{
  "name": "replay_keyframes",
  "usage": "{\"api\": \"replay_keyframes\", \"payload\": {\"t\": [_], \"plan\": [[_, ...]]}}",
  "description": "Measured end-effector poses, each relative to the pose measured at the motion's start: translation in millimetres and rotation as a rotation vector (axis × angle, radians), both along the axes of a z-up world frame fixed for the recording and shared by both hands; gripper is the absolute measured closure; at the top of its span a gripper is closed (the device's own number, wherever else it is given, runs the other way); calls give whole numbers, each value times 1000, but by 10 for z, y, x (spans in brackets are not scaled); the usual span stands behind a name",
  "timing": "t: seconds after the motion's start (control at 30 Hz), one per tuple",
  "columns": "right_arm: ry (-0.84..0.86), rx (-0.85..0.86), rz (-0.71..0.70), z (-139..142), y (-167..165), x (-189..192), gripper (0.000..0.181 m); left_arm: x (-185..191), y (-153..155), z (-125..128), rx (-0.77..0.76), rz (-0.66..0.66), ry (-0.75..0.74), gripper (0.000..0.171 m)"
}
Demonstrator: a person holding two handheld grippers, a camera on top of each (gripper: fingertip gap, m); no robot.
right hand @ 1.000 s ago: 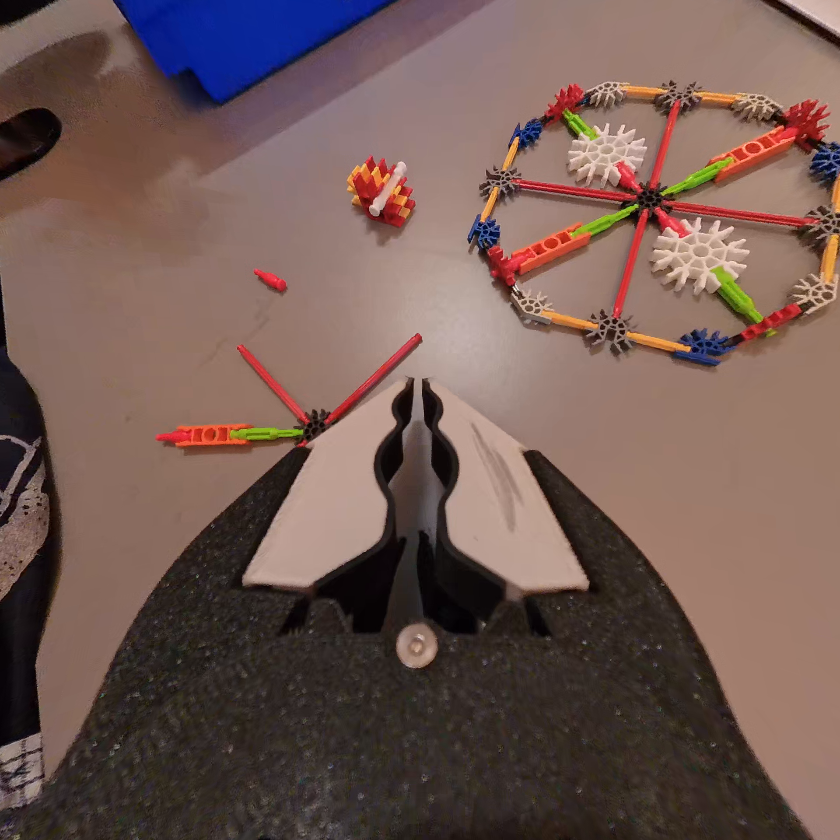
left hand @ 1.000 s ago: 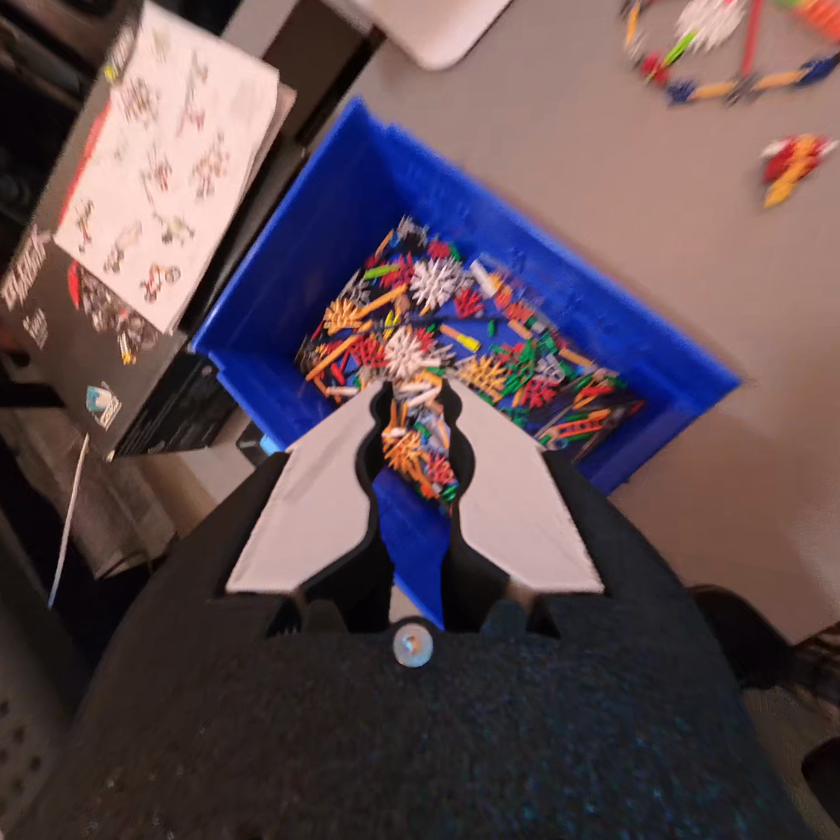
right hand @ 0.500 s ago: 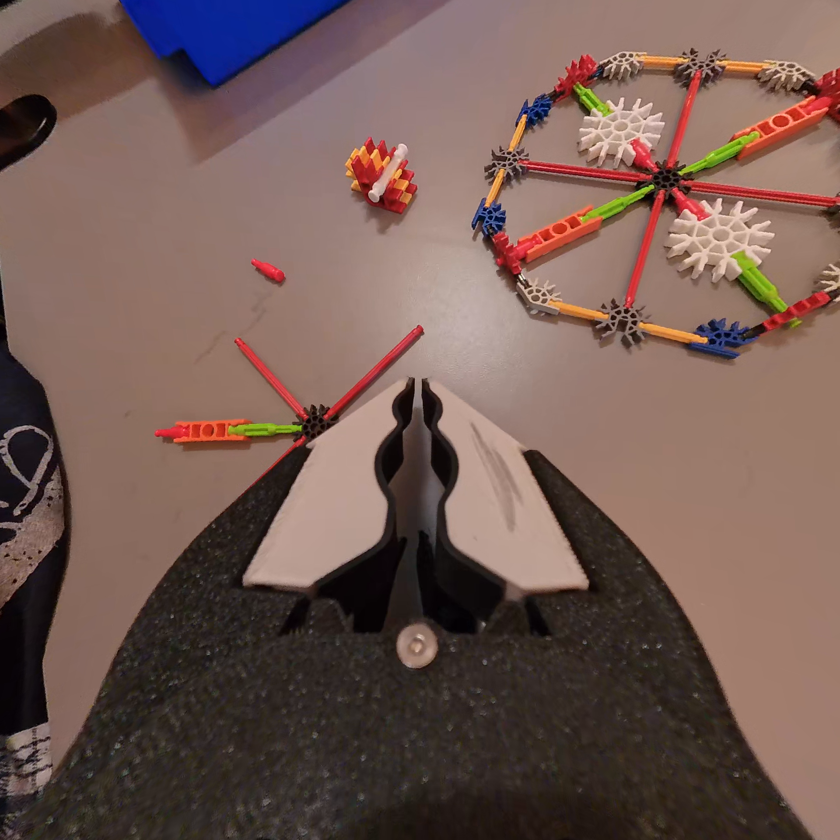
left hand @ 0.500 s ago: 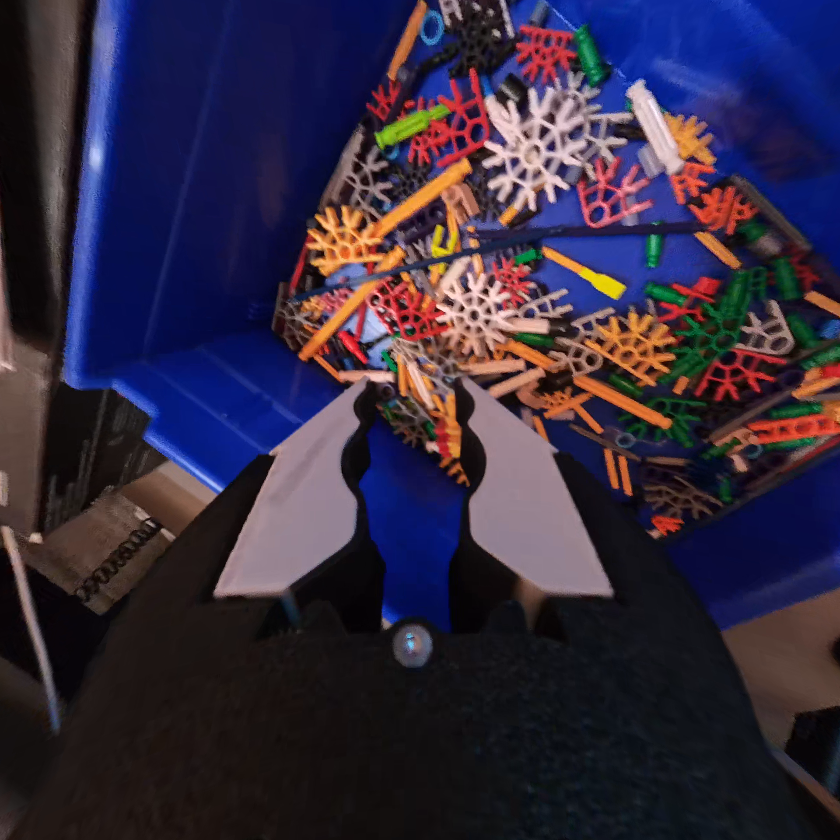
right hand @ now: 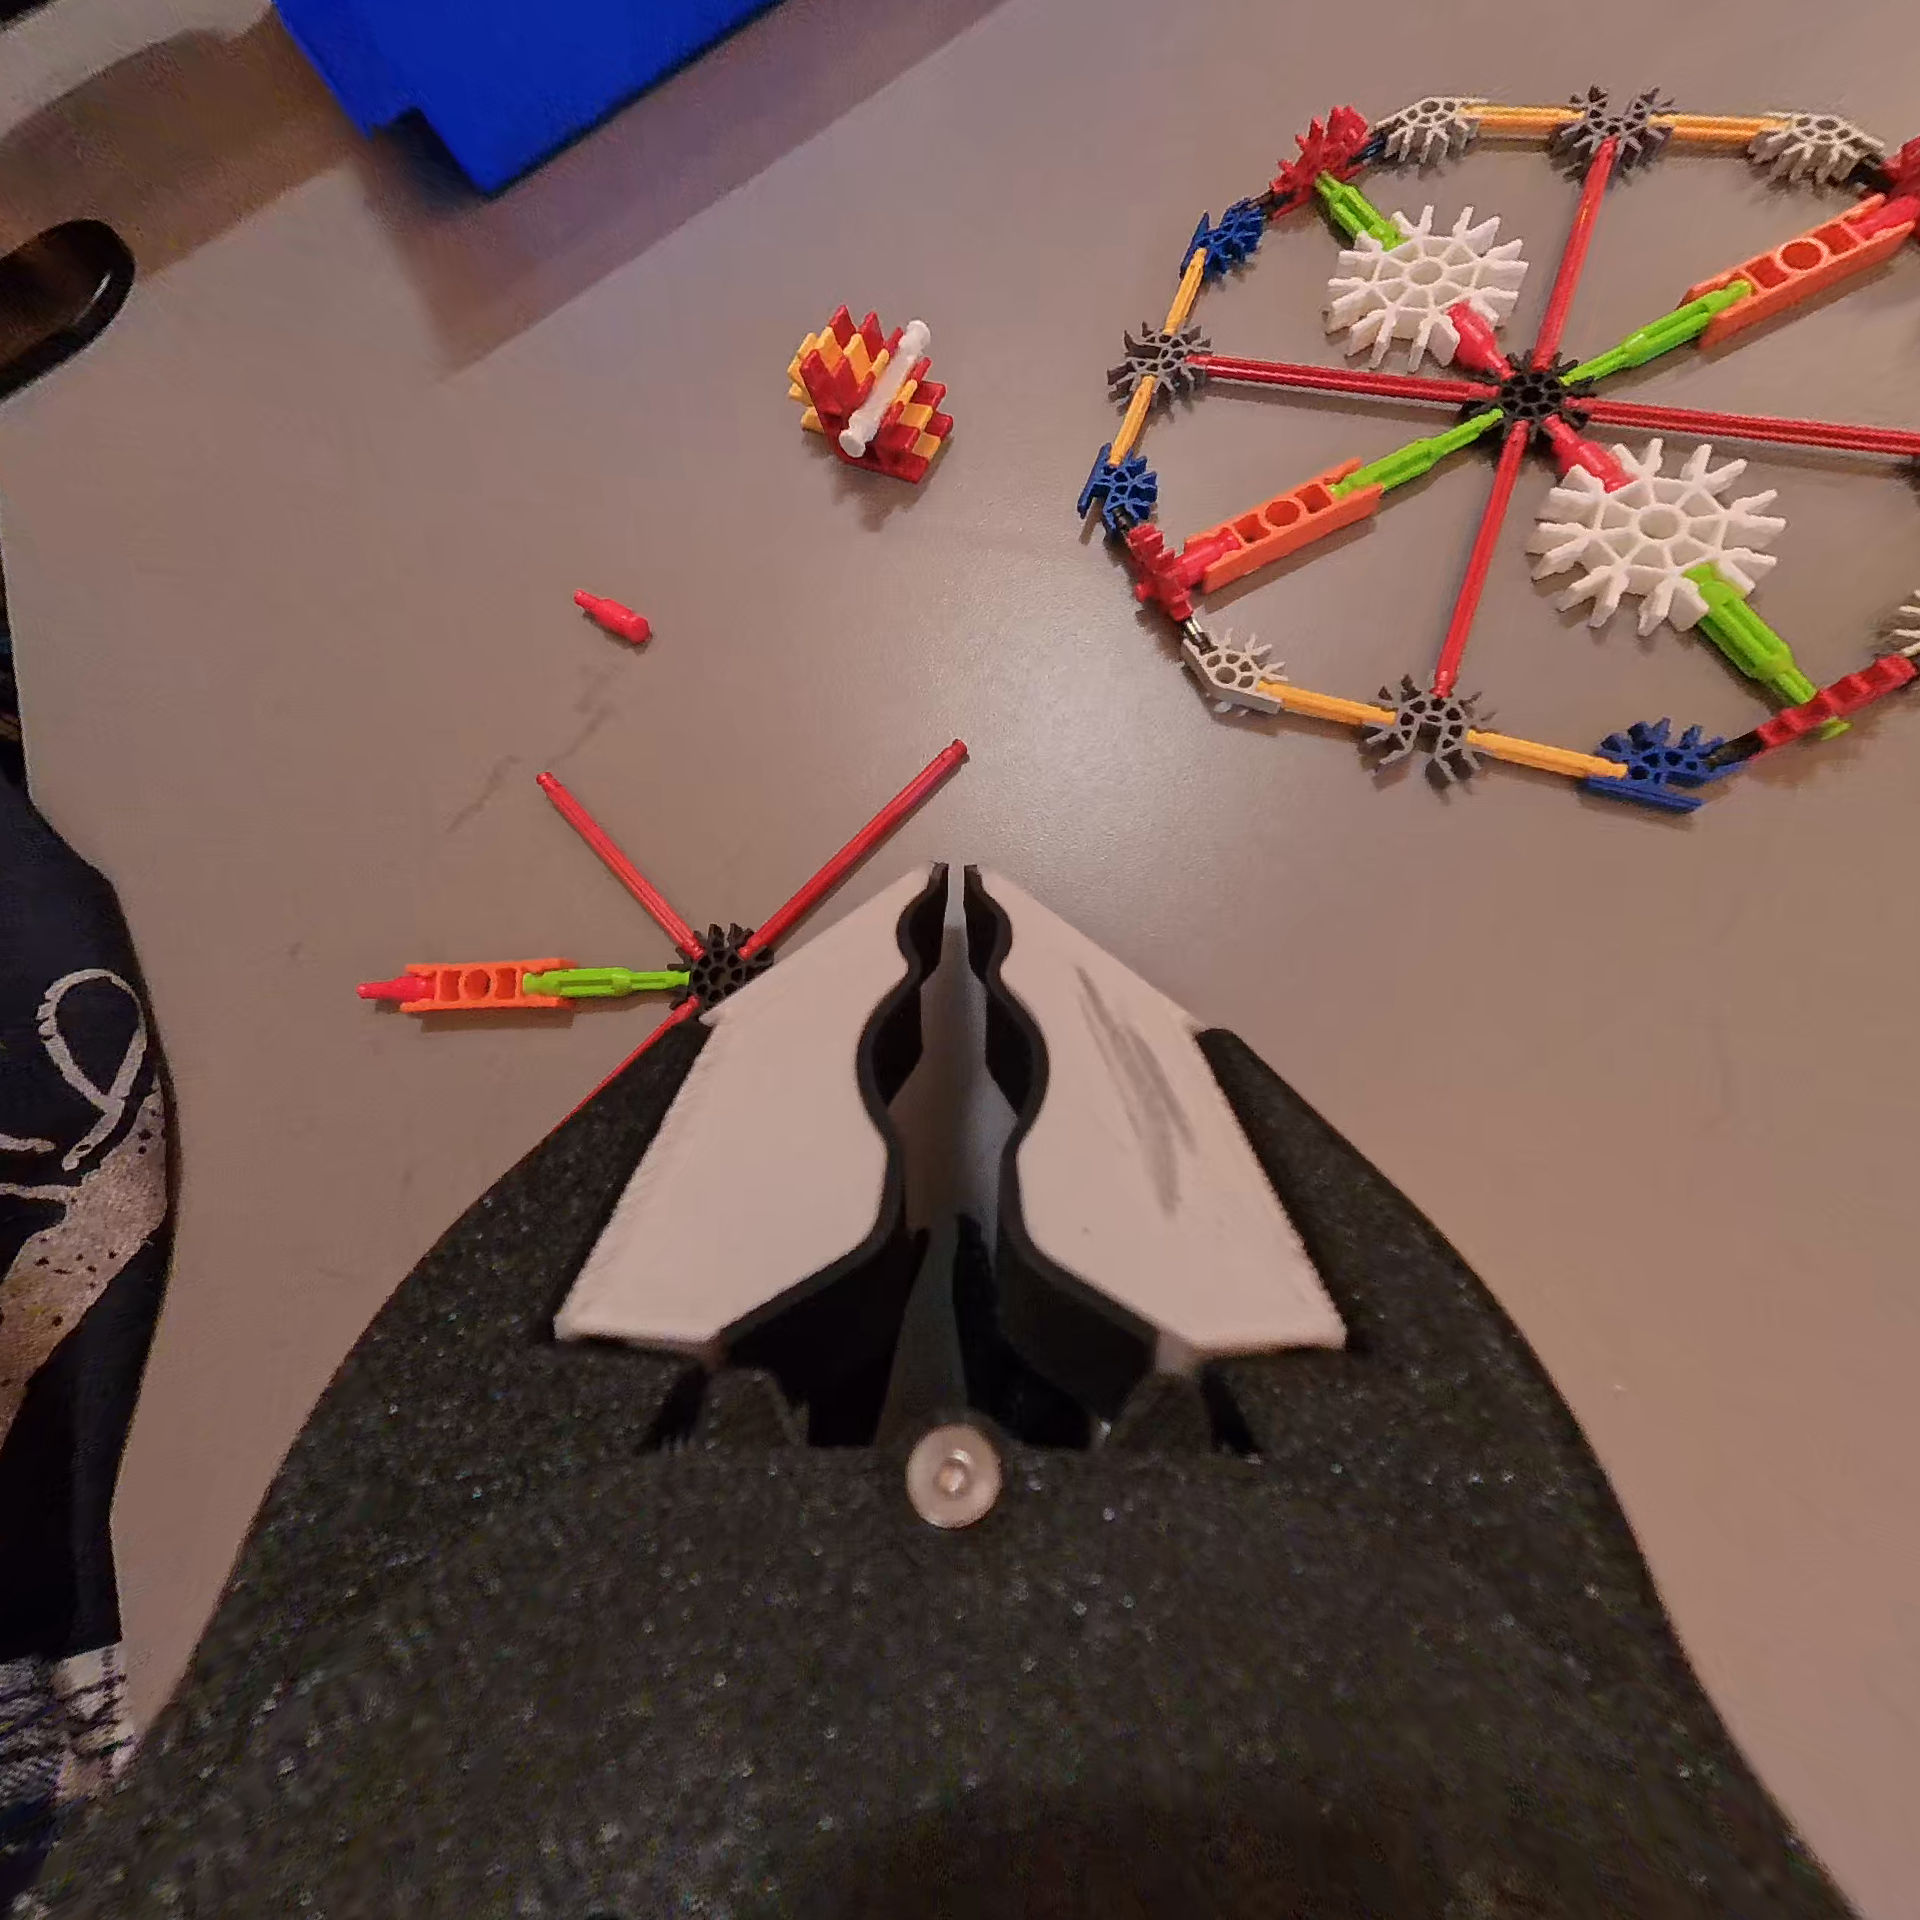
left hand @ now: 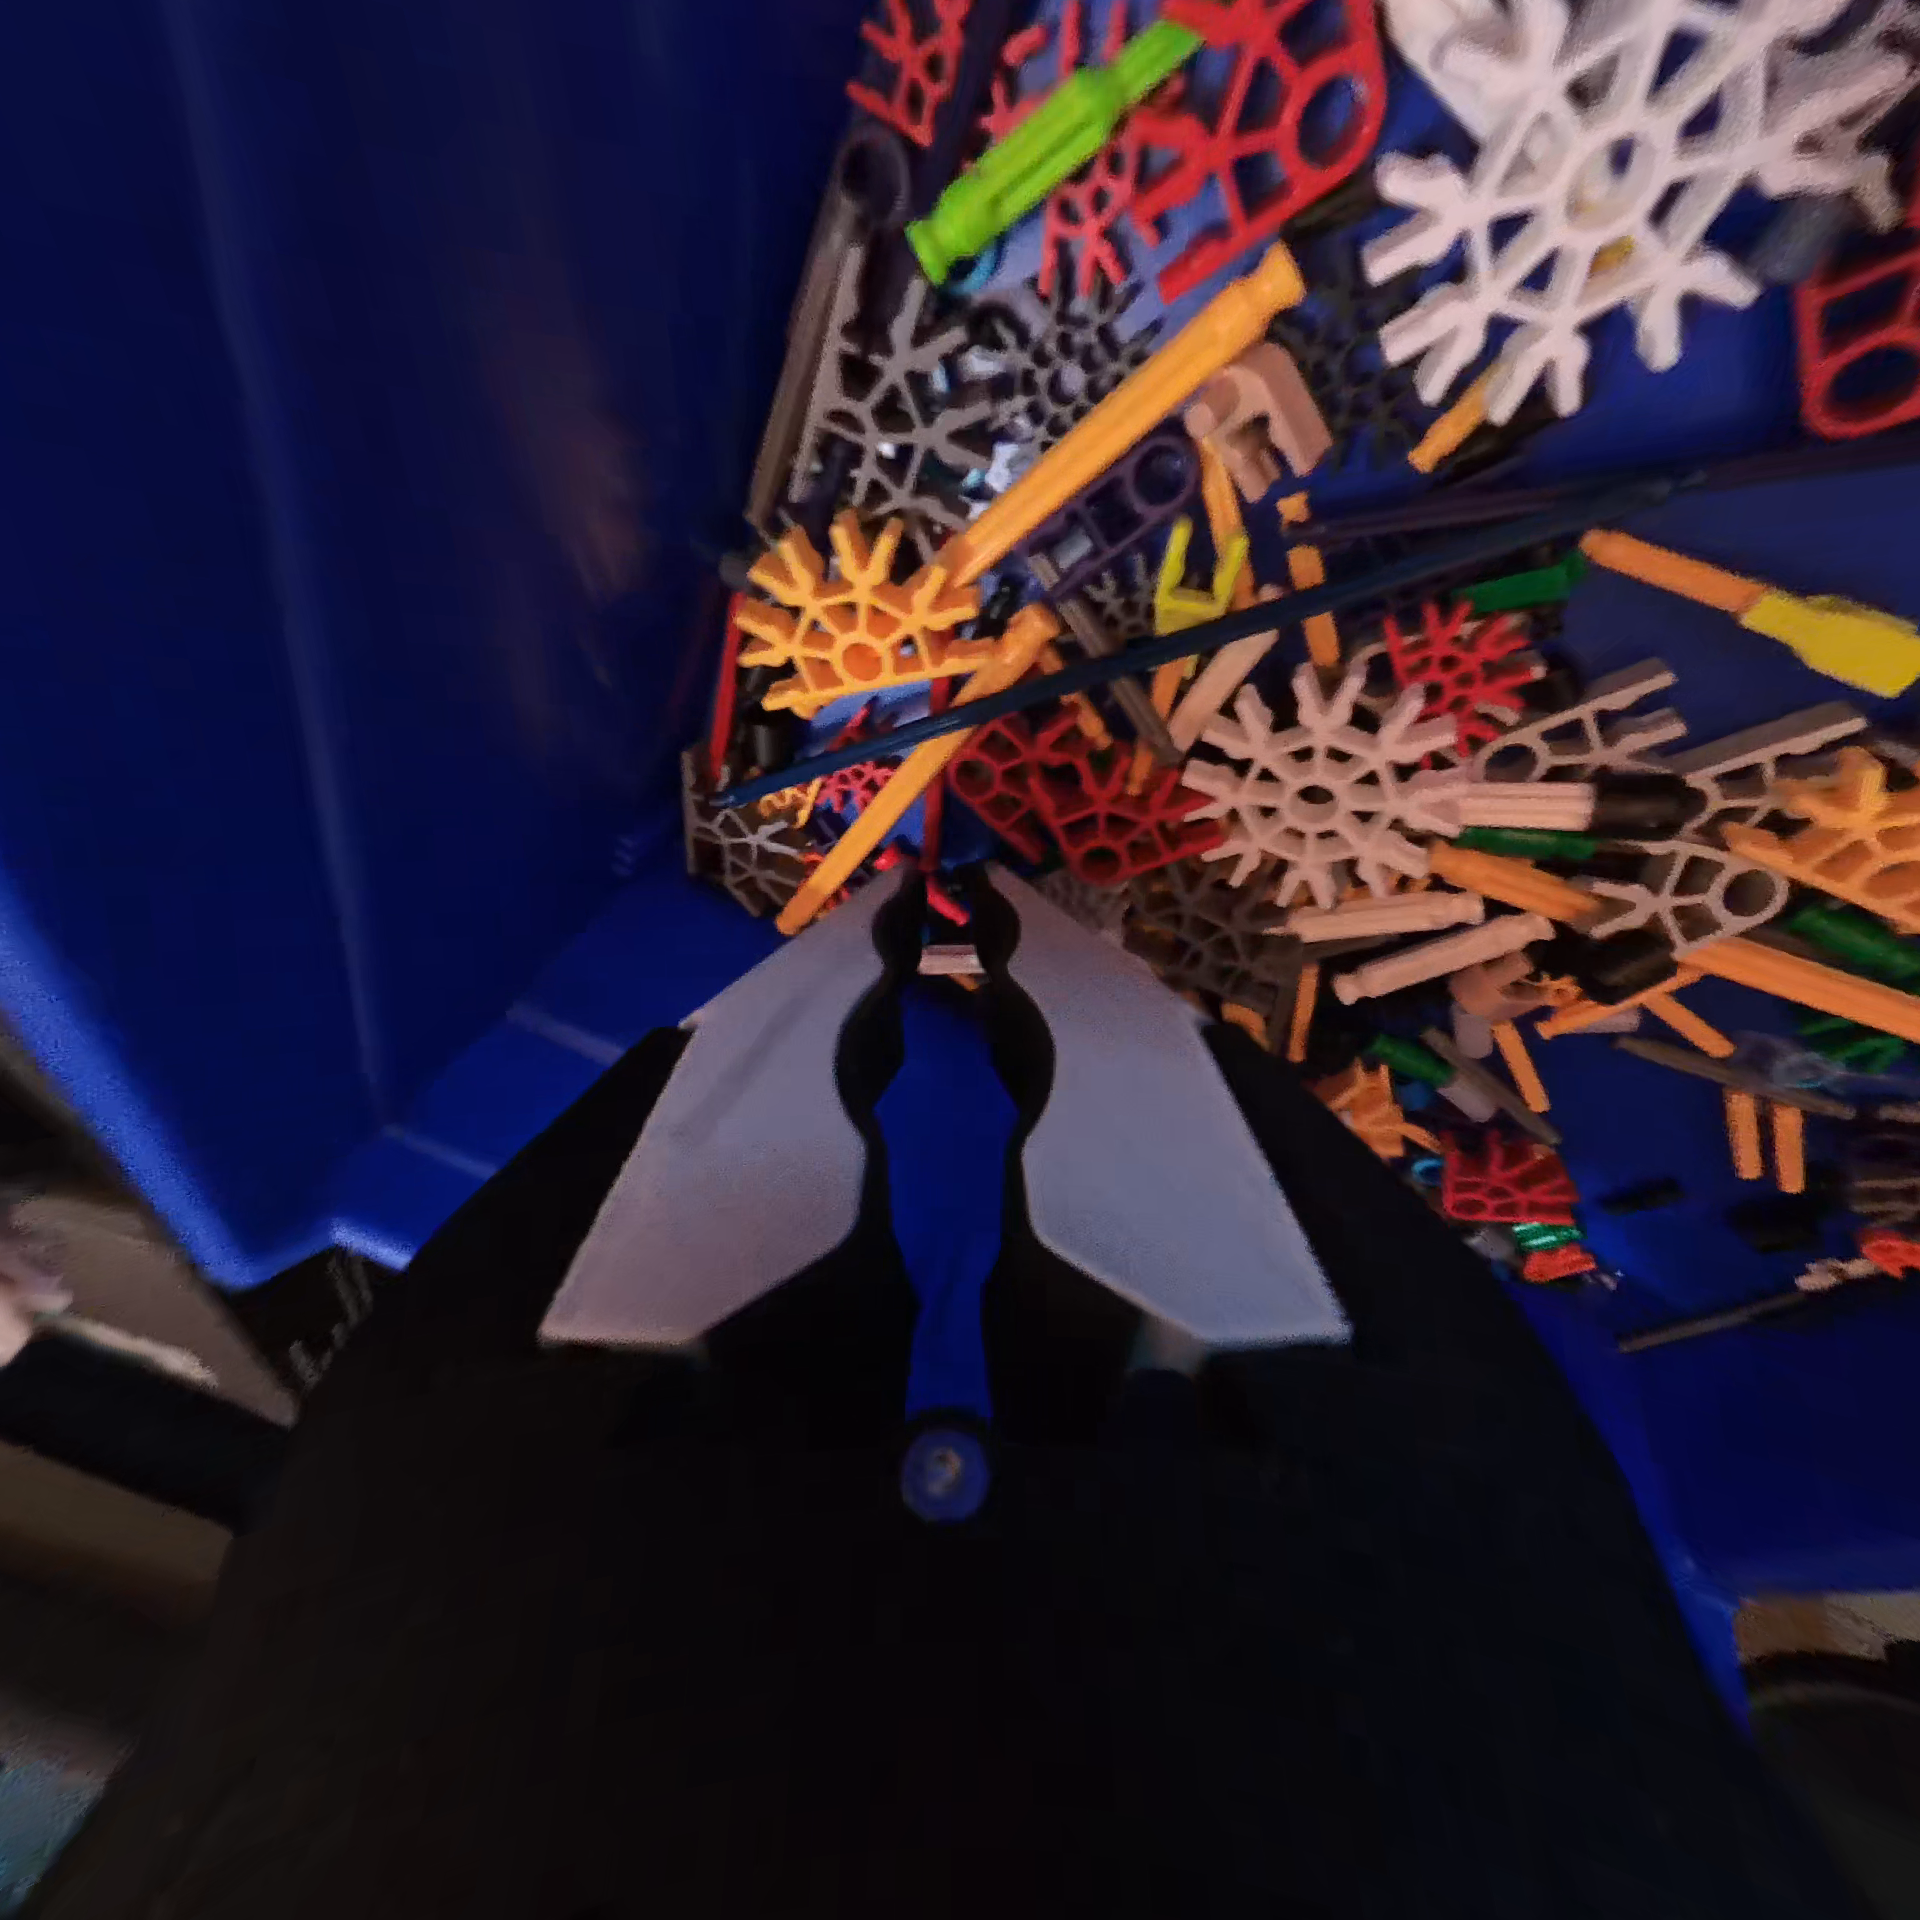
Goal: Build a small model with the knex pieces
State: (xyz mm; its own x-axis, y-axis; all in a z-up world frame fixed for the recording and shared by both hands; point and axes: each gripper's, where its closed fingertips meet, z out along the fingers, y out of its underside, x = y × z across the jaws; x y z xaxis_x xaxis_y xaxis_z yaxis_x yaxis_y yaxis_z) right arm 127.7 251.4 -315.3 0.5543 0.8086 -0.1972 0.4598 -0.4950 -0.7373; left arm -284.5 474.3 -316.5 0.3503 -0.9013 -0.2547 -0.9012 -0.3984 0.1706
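My left claw [left hand: 943, 902] is low inside the blue bin [left hand: 312, 520], its tips at the edge of the heap of toy pieces [left hand: 1299, 644]. Its jaws stand a little apart, with a thin red rod [left hand: 935, 821] and a small beige piece [left hand: 948, 961] between them. My right claw [right hand: 956, 873] is above the grey table [right hand: 1455, 1039], jaws almost together and empty, just beside a black hub with red rods [right hand: 727, 961].

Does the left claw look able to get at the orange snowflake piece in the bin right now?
Probably yes. The left claw is partly open inside the blue bin, and the orange snowflake lies on top just ahead, crossed only by a thin dark rod.
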Motion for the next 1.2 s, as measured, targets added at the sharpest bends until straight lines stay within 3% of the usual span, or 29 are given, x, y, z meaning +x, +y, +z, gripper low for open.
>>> {"api": "replay_keyframes", "payload": {"t": [0.03, 0.1, 0.13, 0.57, 0.97, 1.1, 1.2], "plan": [[0, -1, 0, 0, -1, -1, 179, 11, -19, -26, -19, -3, -6, 169], [2, -2, 2, 1, -3, -2, 179, -5, 59, -11, 8, 3, 5, 164], [2, -3, 2, 1, -3, -3, 179, -6, 52, -29, -8, 0, 4, 169], [16, 8, 4, 28, -6, -3, 179, 57, -5, -51, -55, -37, -32, 171], [27, 23, 13, 56, -18, -9, 178, -31, -322, 437, 81, -24, -78, 171], [16, 29, 17, 48, -26, -12, 178, 27, -229, 385, 121, -24, -93, 171], [18, 31, 15, 52, -38, -6, 178, 80, -164, 236, 92, -81, -56, 159]]}}
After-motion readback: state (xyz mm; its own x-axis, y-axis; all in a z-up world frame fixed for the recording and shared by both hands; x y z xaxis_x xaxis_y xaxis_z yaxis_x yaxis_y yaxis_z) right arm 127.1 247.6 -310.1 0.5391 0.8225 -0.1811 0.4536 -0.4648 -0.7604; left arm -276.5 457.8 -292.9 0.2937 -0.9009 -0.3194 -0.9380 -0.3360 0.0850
